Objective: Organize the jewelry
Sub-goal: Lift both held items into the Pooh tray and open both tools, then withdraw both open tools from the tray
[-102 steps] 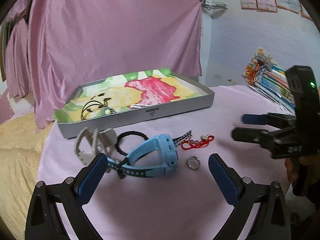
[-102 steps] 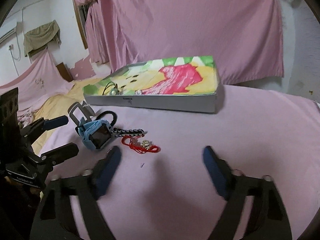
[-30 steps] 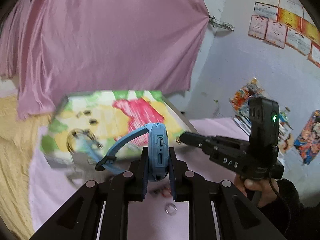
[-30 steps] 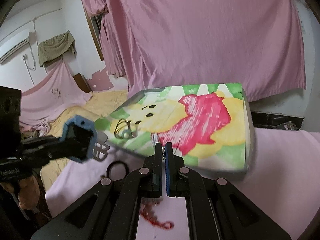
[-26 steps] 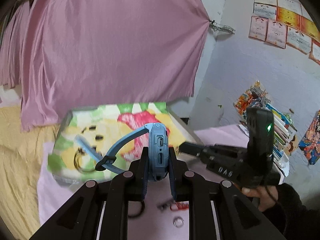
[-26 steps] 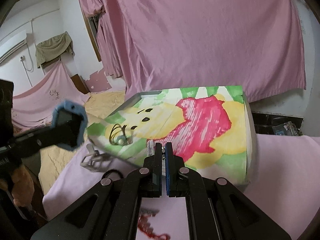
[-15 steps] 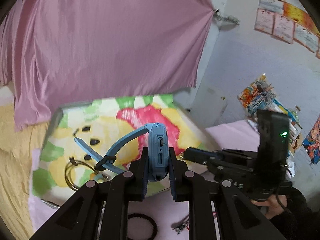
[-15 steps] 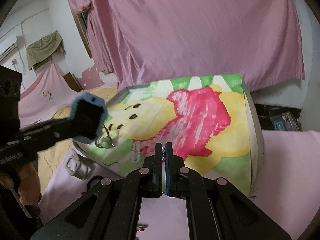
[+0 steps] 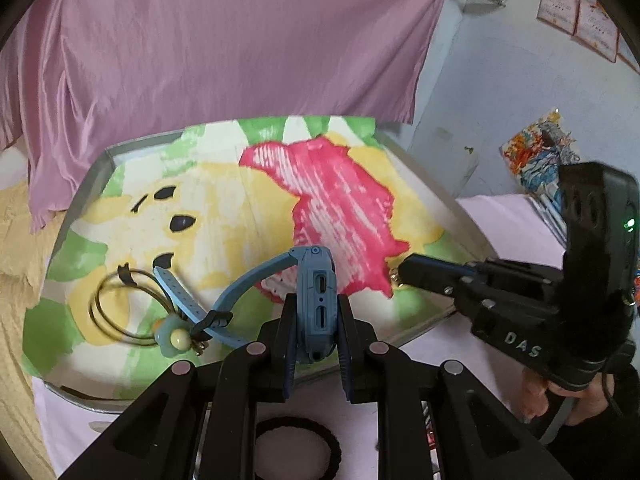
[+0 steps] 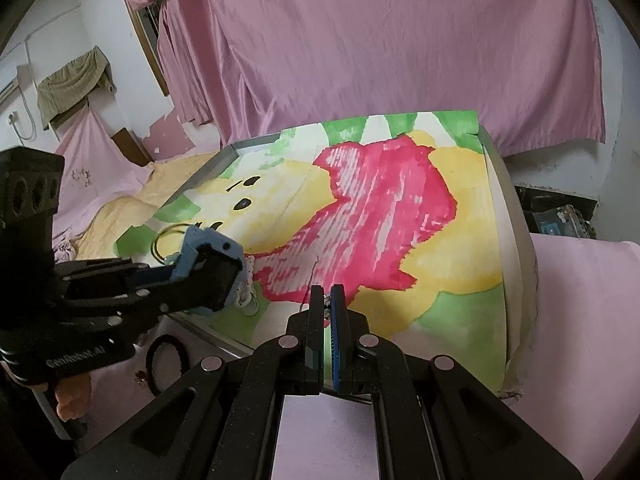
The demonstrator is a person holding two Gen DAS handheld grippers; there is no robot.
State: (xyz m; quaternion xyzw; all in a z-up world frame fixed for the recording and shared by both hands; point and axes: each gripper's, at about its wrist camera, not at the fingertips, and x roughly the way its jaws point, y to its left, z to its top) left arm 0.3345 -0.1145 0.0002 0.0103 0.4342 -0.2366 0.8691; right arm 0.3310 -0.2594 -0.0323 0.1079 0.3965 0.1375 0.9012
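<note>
My left gripper [image 9: 316, 320] is shut on the blue smartwatch [image 9: 315, 300], held on edge above the near rim of the shallow grey tray [image 9: 92, 172] with its cartoon lining. The strap [image 9: 208, 312] hangs left over the tray. The watch also shows in the right wrist view [image 10: 208, 264]. My right gripper [image 10: 327, 308] is shut on a small beaded piece [image 10: 327, 300], mostly hidden between the pads, over the tray [image 10: 516, 240]. In the left wrist view its tips [image 9: 404, 272] show a small gold bit. A gold bangle with a flower charm [image 9: 132, 312] lies in the tray.
A black hair tie [image 9: 298, 448] lies on the pink cloth below my left gripper and shows in the right wrist view [image 10: 166, 360]. A small ring [image 10: 140, 377] lies beside it. Stacked books [image 9: 540, 160] stand at the right. Pink curtain hangs behind the tray.
Both grippers shut on their pieces and lifted from the table. Over the last second both moved forward over the tray, which now fills more of each view.
</note>
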